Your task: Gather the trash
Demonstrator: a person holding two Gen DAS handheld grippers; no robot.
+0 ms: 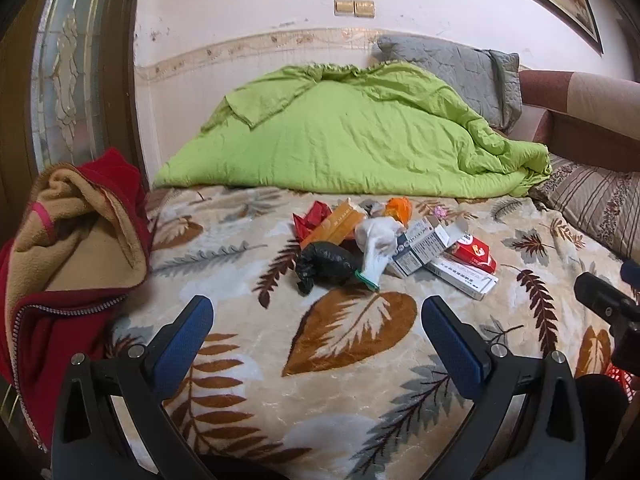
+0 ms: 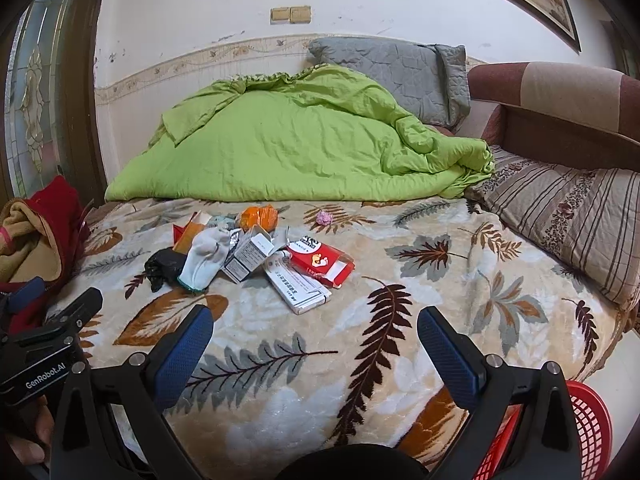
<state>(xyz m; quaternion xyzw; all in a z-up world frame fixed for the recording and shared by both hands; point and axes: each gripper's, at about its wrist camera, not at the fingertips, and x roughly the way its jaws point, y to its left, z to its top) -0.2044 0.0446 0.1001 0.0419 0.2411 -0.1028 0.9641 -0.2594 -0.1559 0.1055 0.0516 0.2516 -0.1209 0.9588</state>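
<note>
Left gripper [image 1: 316, 320] wide, empty; right gripper [image 2: 314, 330] likewise. Both hover above the bed [image 2: 420, 240], short of the trash pile [image 2: 256, 256]. Boxes look light, crushable: pinch the white carton [image 2: 298, 286] across its narrow sides. Black bag [image 1: 324, 266] soft, grab anywhere. Red basket [image 2: 588, 424] near right.

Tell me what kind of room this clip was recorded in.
Most likely a bedroom: a bed under a leaf-print blanket, a crumpled green duvet and a grey pillow against the wall.
</note>
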